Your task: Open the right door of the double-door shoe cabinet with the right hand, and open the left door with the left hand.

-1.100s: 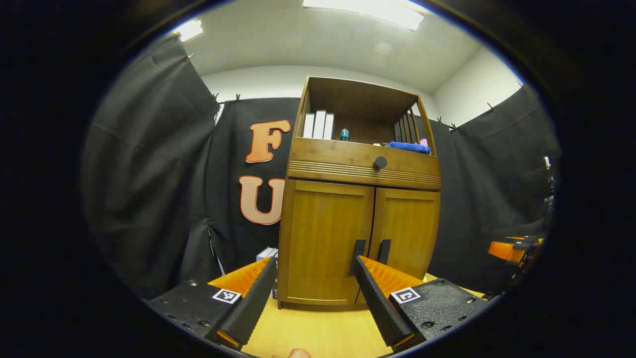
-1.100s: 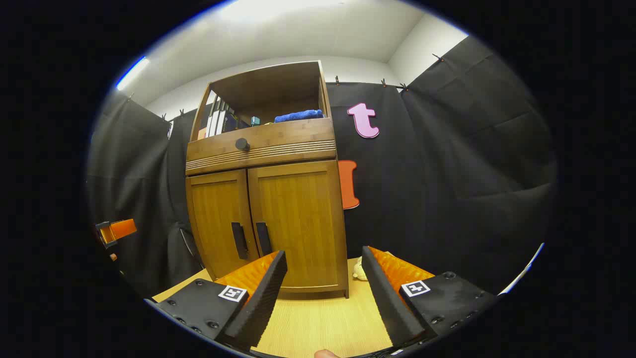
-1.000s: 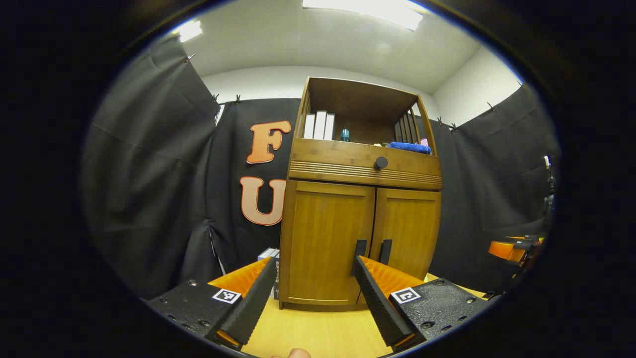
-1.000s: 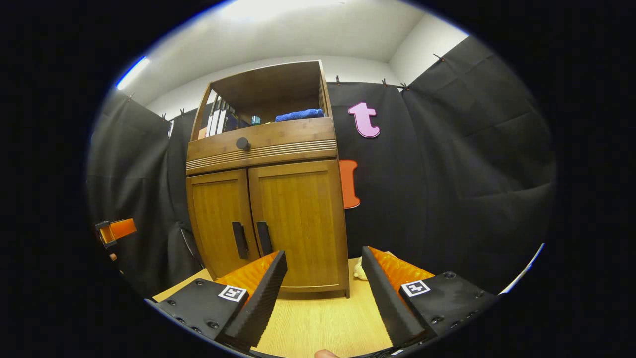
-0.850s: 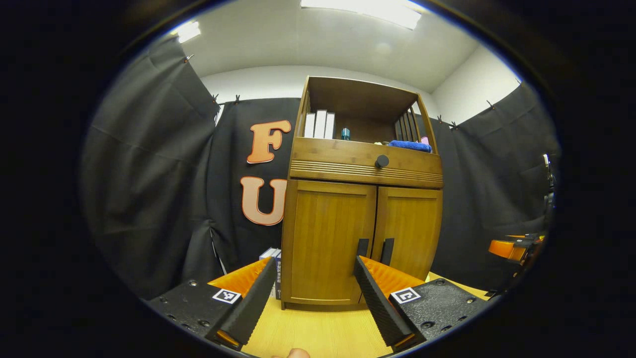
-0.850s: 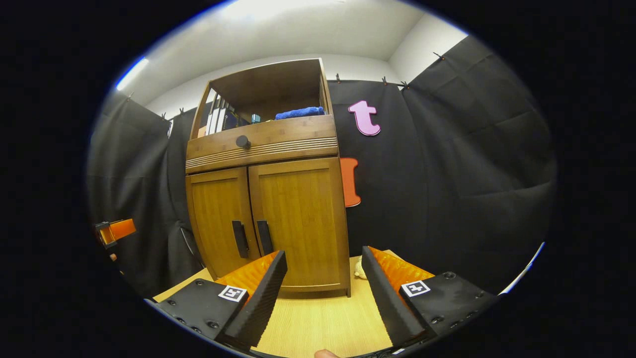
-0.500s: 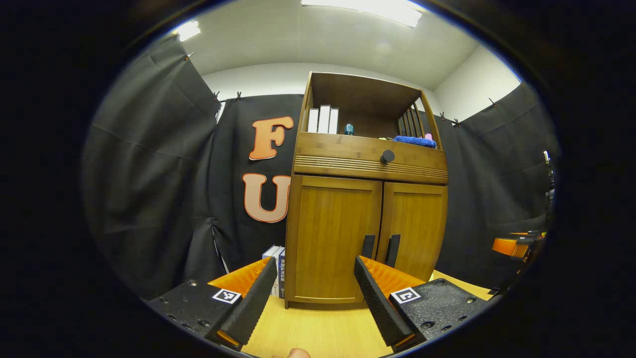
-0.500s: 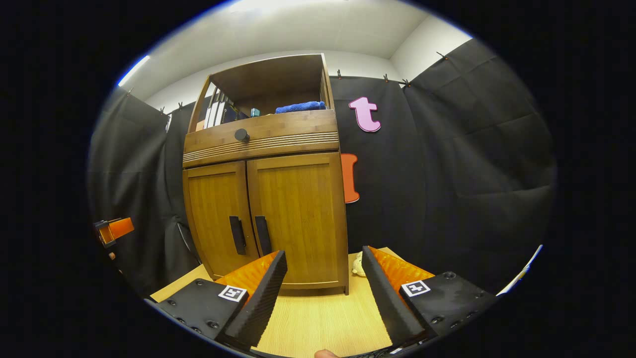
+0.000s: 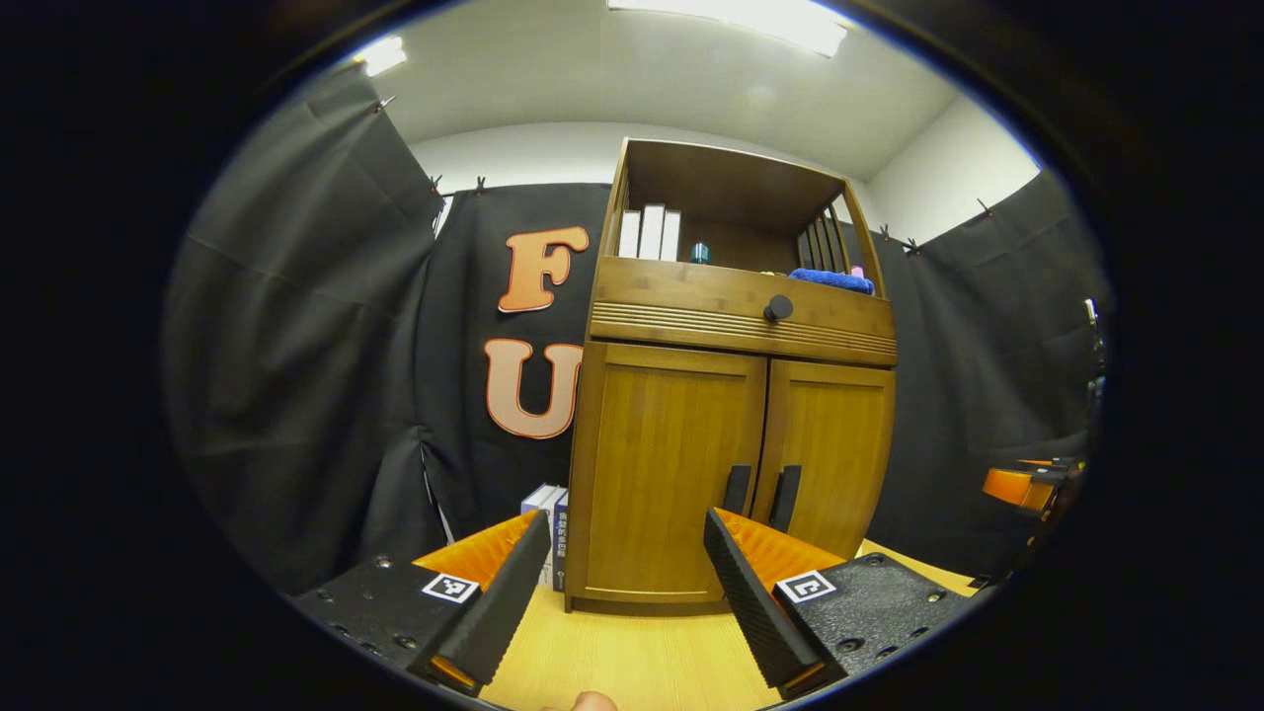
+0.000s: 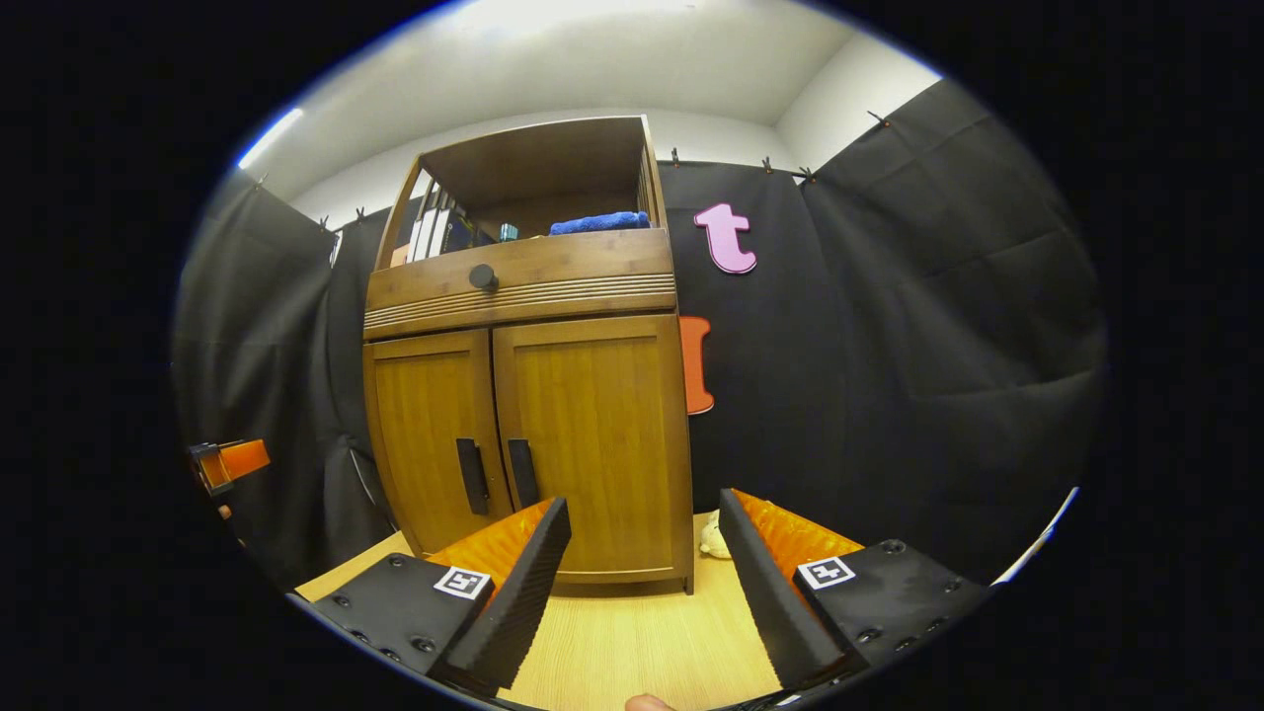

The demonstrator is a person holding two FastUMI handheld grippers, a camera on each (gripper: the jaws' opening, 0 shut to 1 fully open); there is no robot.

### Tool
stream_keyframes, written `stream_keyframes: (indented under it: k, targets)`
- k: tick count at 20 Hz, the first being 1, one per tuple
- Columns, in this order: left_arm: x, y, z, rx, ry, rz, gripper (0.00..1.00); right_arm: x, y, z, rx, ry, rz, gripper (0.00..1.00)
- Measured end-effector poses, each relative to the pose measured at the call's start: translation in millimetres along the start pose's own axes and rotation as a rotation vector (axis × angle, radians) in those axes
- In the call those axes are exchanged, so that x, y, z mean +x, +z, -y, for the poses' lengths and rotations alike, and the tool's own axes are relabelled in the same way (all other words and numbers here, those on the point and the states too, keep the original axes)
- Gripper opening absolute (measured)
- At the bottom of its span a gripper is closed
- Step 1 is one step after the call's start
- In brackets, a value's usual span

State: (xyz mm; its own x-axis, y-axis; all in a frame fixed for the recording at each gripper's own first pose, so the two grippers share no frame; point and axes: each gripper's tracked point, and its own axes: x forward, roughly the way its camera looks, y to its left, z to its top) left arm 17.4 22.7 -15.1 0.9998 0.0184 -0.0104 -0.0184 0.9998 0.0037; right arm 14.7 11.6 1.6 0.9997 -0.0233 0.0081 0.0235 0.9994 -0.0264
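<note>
The wooden shoe cabinet [image 9: 731, 326] stands on a light wooden table with both doors closed. In the left gripper view the left door [image 9: 657, 454] and right door [image 9: 834, 434] meet at two dark vertical handles [image 9: 737, 489]. My left gripper [image 9: 624, 523] is open and empty, a short way in front of the left door. In the right gripper view the right door [image 10: 592, 425] and its handle [image 10: 522, 473] lie ahead and to the left. My right gripper [image 10: 643, 504] is open and empty, short of the cabinet's right corner. Each gripper appears at the edge of the other's view.
The drawer with a dark round knob [image 9: 777, 308] sits above the doors. The open shelf holds white books [image 9: 649, 232] and a blue cloth [image 9: 831, 280]. Books [image 9: 549, 509] stand on the table left of the cabinet; a small pale object [image 10: 711, 535] lies to its right.
Both grippers have drifted slightly closer to the cabinet and tilted, so it sits a little higher and larger. The door handles show more fully. Doors stay closed, grippers stay open.
</note>
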Motion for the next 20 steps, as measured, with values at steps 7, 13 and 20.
stream_keyframes:
  k: [7,13,20]
  targets:
    - [-0.1,-0.4,-5.1,0.013,0.008,0.004,0.97,21.0,-6.9,-19.1,0.011,0.031,-0.012,0.89]
    - [3.7,-1.9,-16.5,0.029,0.03,0.006,0.92,56.7,-19.1,-40.5,0.022,0.057,-0.019,0.98]
    - [9.7,-4.3,-24.9,0.041,0.042,0.01,0.92,97.8,-37.3,-63.6,0.032,0.08,-0.046,0.98]
